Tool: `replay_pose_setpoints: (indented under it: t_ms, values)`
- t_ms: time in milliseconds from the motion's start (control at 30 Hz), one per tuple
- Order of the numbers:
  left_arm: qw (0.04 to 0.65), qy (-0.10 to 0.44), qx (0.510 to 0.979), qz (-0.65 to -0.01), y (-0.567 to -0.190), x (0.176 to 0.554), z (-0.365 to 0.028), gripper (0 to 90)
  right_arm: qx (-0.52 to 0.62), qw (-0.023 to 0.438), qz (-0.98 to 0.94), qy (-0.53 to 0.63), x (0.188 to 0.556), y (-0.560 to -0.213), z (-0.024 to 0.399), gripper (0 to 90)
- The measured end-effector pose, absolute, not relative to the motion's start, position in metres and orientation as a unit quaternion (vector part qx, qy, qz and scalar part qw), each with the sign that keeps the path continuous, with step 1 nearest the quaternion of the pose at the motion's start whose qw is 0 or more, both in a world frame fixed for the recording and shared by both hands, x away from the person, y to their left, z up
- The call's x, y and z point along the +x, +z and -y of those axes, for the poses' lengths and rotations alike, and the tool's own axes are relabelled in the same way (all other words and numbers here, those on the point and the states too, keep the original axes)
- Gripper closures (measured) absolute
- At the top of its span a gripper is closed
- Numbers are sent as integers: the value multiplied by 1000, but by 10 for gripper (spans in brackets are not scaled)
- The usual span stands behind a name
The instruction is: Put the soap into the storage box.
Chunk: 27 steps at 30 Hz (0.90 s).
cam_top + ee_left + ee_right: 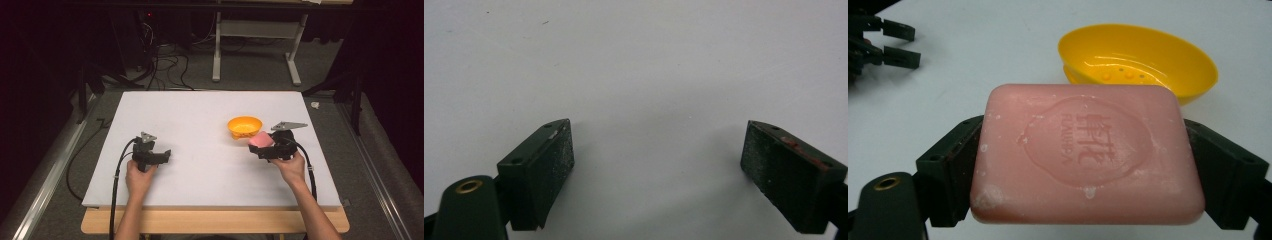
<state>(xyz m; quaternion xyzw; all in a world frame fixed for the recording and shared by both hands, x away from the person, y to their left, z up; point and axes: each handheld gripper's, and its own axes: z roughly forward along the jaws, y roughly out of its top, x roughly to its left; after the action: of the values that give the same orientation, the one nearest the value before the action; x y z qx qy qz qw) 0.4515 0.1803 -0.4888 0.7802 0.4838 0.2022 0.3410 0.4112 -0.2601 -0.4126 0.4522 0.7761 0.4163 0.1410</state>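
Well left of the yellow dish (244, 126), the left gripper (659, 165) rests on the counter (200, 115), jaws apart and empty. The right gripper (1083, 175) clamps the pink soap (1087, 152) just beside the dish — likely bound for it; lower level, release gently.

**A lab recording bay**

A white board (200, 150) lies on a wooden table (215, 221) ringed by dark curtains. Behind it, cables (167, 62) sprawl over grey carpet (250, 70) near dark equipment with a red light, beside a white table frame (217, 50). Metal rails (45, 175) flank the table.
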Motion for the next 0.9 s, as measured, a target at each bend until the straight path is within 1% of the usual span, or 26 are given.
replay_pose_setpoints:
  t_ms: [467, 900]
  values:
    - [341, 202, 780, -484, -489, 452, -180, 142, 456, 133, -773, 421, 428, -398, 256, 136]
    - [341, 202, 780, -484, -489, 452, -180, 142, 470, 117, -765, 425, 446, -395, 260, 136]
